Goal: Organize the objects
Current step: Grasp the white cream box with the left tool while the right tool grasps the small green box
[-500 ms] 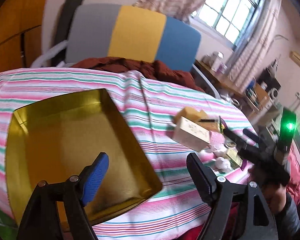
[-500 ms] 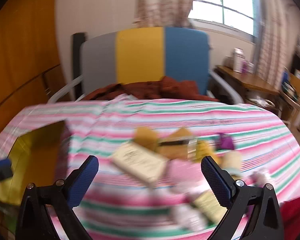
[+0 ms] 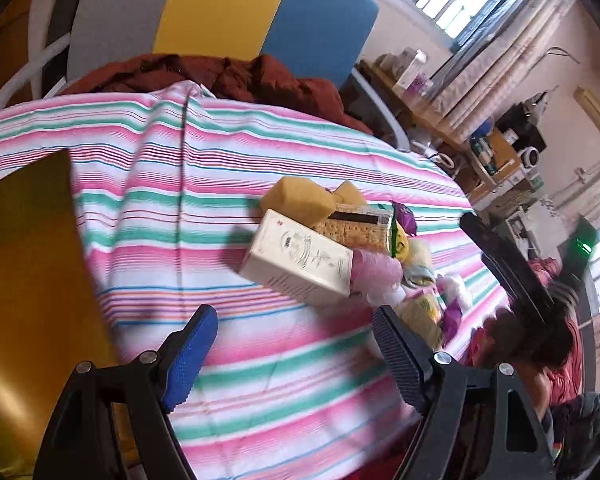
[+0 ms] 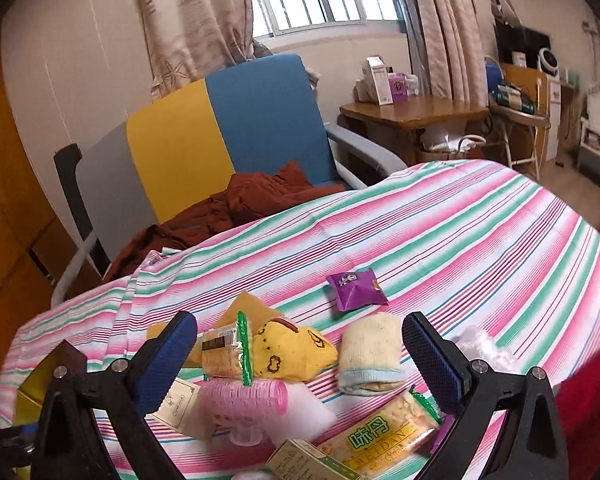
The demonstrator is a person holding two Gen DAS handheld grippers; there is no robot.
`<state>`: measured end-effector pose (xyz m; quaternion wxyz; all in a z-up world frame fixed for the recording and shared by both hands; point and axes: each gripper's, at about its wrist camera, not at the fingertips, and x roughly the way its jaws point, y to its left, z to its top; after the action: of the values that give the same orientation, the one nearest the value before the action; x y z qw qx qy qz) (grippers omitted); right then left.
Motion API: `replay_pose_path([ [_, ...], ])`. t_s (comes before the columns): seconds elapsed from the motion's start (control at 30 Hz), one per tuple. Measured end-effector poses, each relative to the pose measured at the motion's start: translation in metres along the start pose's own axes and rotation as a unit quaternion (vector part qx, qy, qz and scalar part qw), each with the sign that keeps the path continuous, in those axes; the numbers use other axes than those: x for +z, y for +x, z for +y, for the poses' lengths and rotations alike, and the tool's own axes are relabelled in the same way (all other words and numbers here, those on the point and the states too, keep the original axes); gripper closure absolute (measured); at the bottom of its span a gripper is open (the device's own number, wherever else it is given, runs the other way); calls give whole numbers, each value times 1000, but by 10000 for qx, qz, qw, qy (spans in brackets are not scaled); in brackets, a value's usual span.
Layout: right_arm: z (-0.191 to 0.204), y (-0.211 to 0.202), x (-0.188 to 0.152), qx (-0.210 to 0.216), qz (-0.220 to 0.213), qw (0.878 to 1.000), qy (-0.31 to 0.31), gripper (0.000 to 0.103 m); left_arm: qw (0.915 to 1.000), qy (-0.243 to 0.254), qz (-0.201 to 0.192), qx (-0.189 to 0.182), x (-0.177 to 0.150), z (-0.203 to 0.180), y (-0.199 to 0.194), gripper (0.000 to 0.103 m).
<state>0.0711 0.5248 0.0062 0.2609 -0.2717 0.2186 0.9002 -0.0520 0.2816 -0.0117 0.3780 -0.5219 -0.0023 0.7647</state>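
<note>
Snacks and small things lie in a pile (image 4: 300, 364) on the striped cloth (image 3: 228, 168), right of the gold tray (image 3: 28, 280). The left gripper (image 3: 296, 352) and right gripper (image 4: 300, 356) both hang spread wide, holding nothing.

free: striped cloth (image 3: 172, 208) mid-table | blocked: gold tray (image 3: 28, 264) left, item pile (image 4: 300, 364) right
</note>
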Motion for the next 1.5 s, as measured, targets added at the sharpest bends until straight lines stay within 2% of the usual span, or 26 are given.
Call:
replay_pose_path([
  [0.07,-3,-1,0,97,4,9999,116,0,9999,-101,131,50,8,-8,17,21],
  [0.17,-5,-2,2,188,-46,9996,182,0,9972,-671,331,21,17,-6,44,18],
  [0.33,-10,2,2,434,55,9983,393,0,9837,-1687,620,99,28,4,81,15],
  [0.43,-10,2,2,502,63,9978,431,0,9769,-2032,614,249,30,8,95,15],
  [0.53,-10,3,2,548,103,9975,444,0,9736,-2167,627,352,33,8,106,15],
  [0.63,-10,4,1,573,142,9973,431,0,9769,-1948,638,601,36,3,114,15],
  [0.7,-10,5,1,560,164,9973,442,0,9811,-1612,706,800,35,0,120,15],
  [0.8,-14,6,1,494,154,9972,535,0,9866,-1232,735,774,34,1,119,15],
  [0.87,-16,6,1,446,162,9972,585,0,9883,-1015,856,747,27,7,117,21],
  [0.93,-18,7,2,403,175,9971,616,0,9917,-680,788,753,21,8,109,25],
  [1.0,-18,9,1,387,213,9971,614,0,9922,-337,832,869,13,7,104,33],
  [1.07,-17,11,1,365,281,9972,590,0,9918,86,813,982,3,5,98,46],
  [1.13,-15,13,0,352,336,9974,535,0,9907,408,786,1032,-5,1,93,51],
  [1.3,-10,16,-4,409,576,9967,391,0,9888,859,759,958,-33,-5,74,51],
  [1.4,-6,12,-6,705,867,9933,281,0,9871,1067,706,960,-46,-7,67,51],
  [1.5,4,-1,-4,759,1103,9905,-314,0,9849,1265,669,971,-59,-6,58,51],
])
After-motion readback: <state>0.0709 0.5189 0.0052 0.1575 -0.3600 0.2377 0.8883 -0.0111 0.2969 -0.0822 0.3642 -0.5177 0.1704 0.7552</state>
